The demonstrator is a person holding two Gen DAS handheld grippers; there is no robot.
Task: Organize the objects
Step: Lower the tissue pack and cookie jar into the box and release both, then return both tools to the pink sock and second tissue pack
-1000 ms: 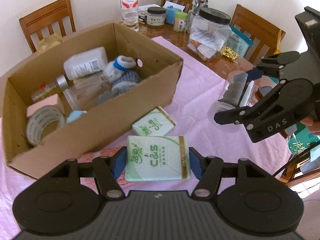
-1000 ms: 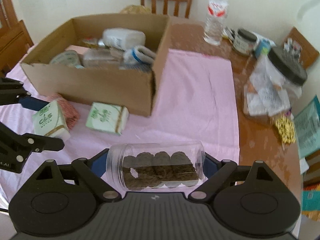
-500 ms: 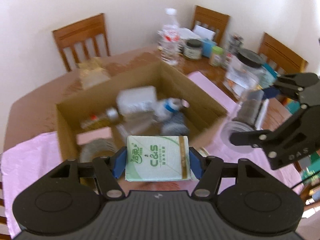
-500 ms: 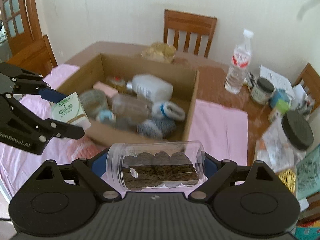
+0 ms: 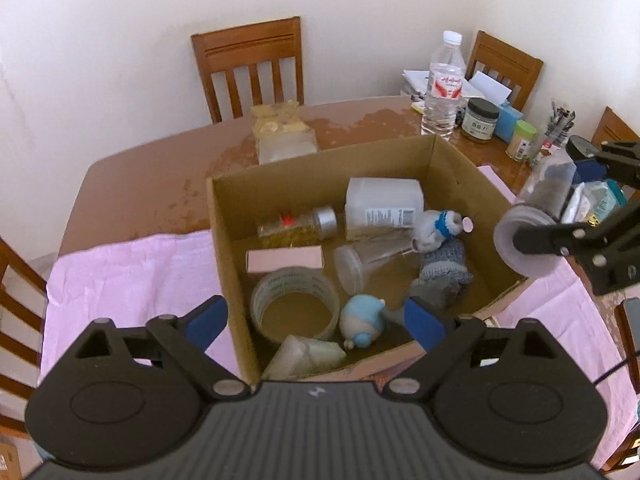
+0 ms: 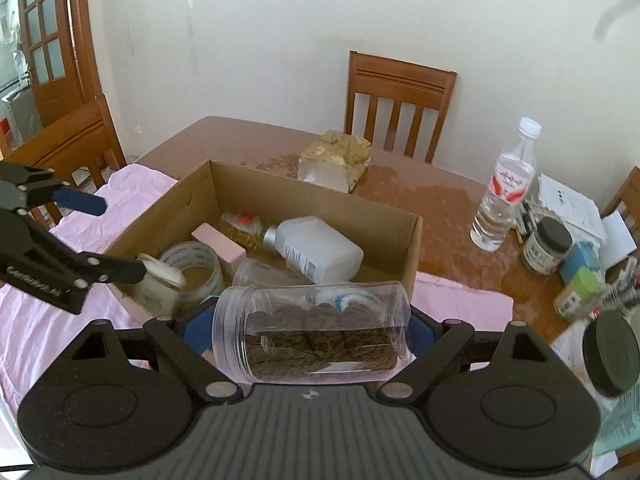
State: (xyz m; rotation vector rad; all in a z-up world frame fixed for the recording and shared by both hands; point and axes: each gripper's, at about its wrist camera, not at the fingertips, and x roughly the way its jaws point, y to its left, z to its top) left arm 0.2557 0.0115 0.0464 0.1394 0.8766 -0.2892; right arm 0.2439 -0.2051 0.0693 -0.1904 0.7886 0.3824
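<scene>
An open cardboard box (image 5: 224, 248) stands on a pink cloth (image 5: 128, 276). My left gripper (image 5: 316, 314) hovers over the box's near corner, its jaws opening with nothing pressed between them. The green and white tissue pack (image 5: 304, 358) lies blurred in the box just below, next to a tape roll (image 5: 296, 304). In the right wrist view the left gripper (image 6: 120, 238) stands wide above that pack (image 6: 156, 284). My right gripper (image 6: 312, 328) is shut on a clear jar (image 6: 320, 336) of brown rope, held sideways above the box's near right corner (image 6: 412, 248). The left wrist view shows this jar (image 5: 548, 188) at the right.
The box also holds a white bottle (image 5: 384, 208), a glitter jar (image 5: 296, 228), a pink box (image 5: 284, 260), a clear cup (image 5: 360, 264), socks (image 5: 440, 268) and a small blue toy (image 5: 362, 320). A water bottle (image 6: 504, 196), jars and papers crowd the table's right side. Chairs ring the table.
Both grippers rose and moved over the box. The left gripper opened and let go of the tissue pack, which dropped into the box. The right gripper still holds the jar.
</scene>
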